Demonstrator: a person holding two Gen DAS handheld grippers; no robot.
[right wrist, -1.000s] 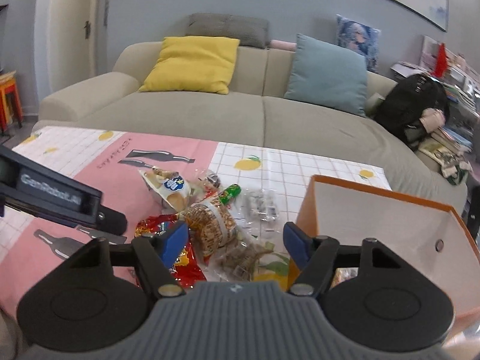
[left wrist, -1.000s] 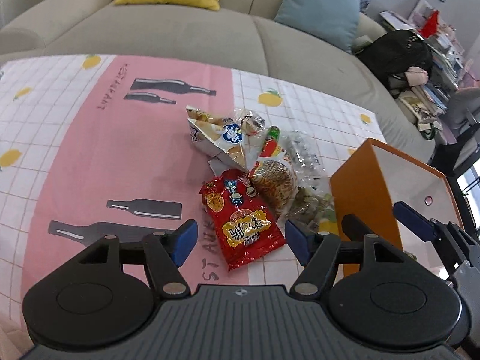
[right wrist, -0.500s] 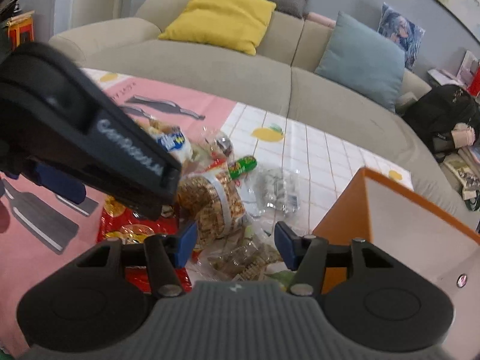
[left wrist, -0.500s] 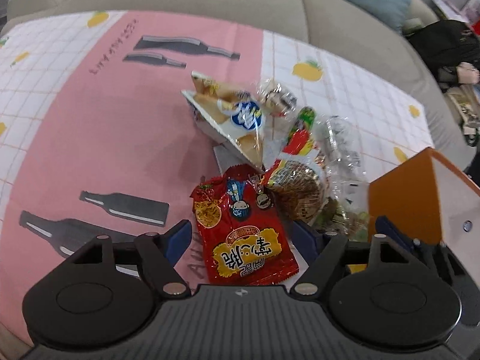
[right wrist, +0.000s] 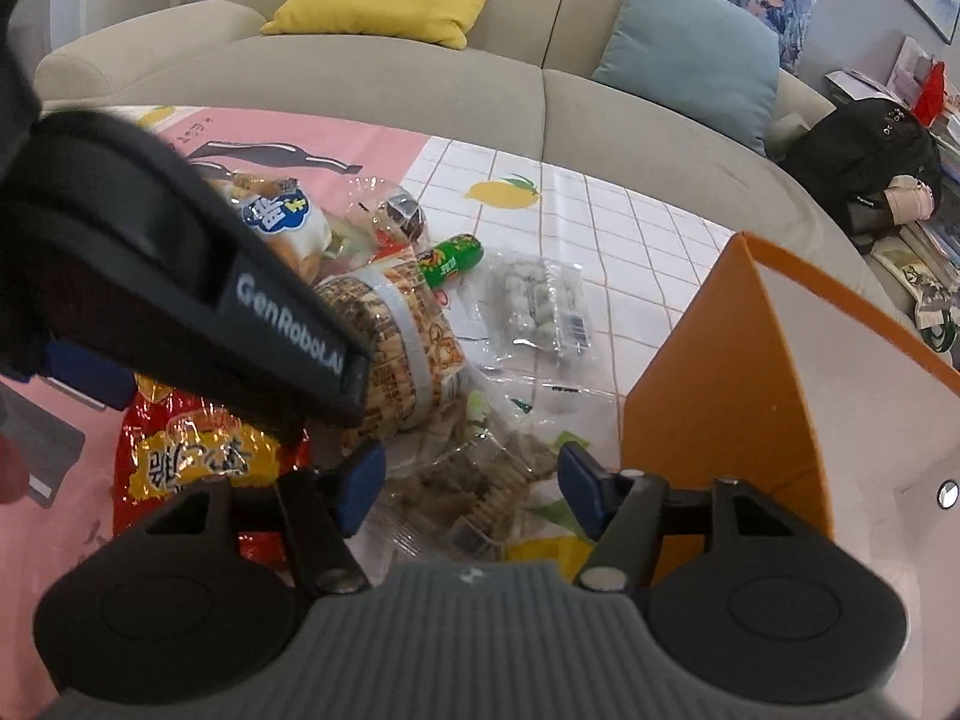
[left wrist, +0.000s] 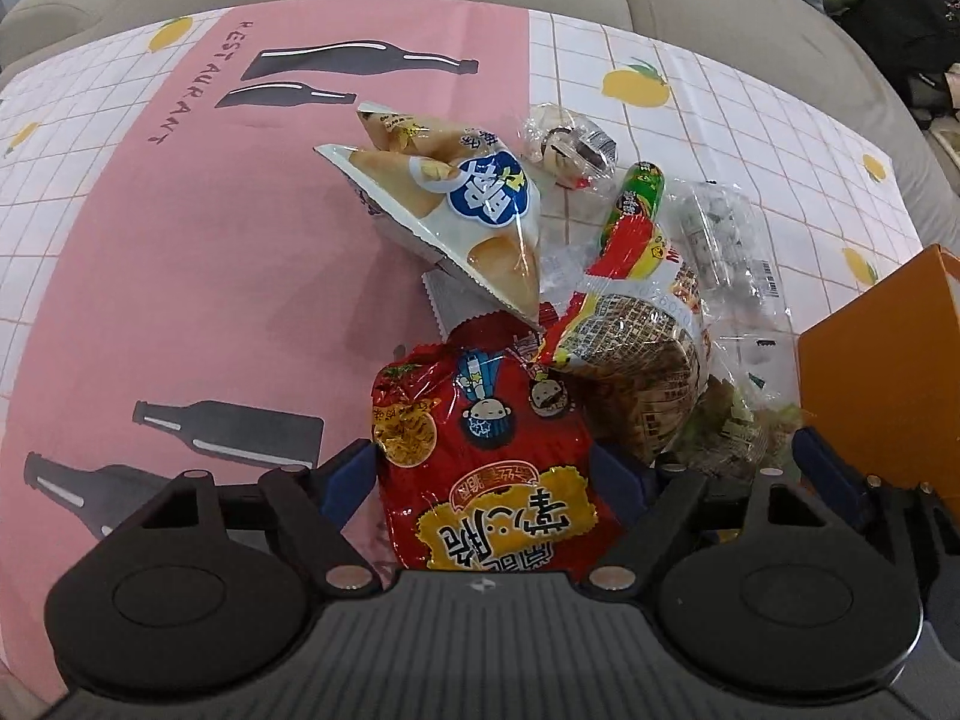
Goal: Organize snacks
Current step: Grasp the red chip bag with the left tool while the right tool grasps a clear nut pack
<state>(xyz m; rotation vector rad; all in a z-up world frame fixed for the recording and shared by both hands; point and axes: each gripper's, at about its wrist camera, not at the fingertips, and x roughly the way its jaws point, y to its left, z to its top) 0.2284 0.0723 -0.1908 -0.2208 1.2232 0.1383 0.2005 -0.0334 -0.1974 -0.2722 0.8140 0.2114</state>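
Nearest, the left gripper [left wrist: 483, 474] spreads its jaws further, straddling a glossy red snack bag [left wrist: 480, 456] with yellow lettering, pads not pressing. The right gripper [right wrist: 468, 483], also widening, hovers over a clear cracker pack [right wrist: 480, 480] beside the orange box [right wrist: 720, 396]. Beyond, the triangular white pack [left wrist: 462, 222] lies mid-tablecloth [left wrist: 180, 276].

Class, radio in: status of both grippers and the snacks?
Left gripper opening astride red packet. Right gripper opening over clear biscuit bag. Orange box unobstructed.
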